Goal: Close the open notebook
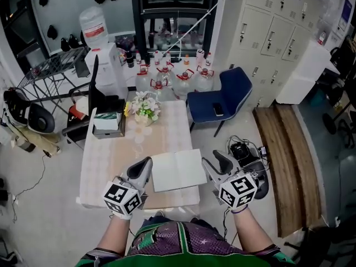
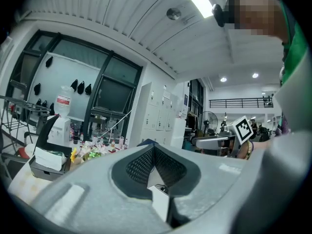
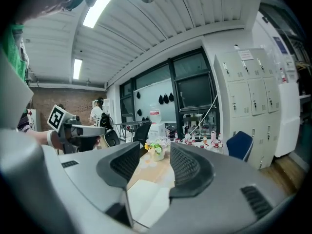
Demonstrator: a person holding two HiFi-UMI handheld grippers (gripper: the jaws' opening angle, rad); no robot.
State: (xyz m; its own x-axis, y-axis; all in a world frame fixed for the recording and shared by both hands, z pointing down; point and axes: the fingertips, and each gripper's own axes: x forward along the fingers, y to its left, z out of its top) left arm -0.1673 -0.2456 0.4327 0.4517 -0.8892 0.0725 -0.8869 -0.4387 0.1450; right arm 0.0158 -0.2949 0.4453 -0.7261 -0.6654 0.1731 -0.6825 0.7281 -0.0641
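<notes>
The notebook (image 1: pixel 178 170) lies flat on the near end of the table (image 1: pixel 105 166), white pages up, between my two grippers. In the right gripper view the notebook (image 3: pixel 146 194) shows a crease down its middle. My left gripper (image 1: pixel 147 161) hangs at the notebook's left edge; in the left gripper view its pads (image 2: pixel 141 165) meet at the tip, with nothing between them. My right gripper (image 1: pixel 214 159) is at the notebook's right edge. The right gripper (image 3: pixel 155 162) stands open, and the table and notebook show through the gap, untouched.
A vase of flowers (image 1: pixel 143 109) and a tissue box (image 1: pixel 108 121) stand at the table's far end. A blue chair (image 1: pixel 219 99) is beyond the far right corner. Water bottles (image 1: pixel 172 77) and a dispenser (image 1: pixel 103 54) line the back. Cables and a device (image 1: pixel 245 152) lie on the floor at right.
</notes>
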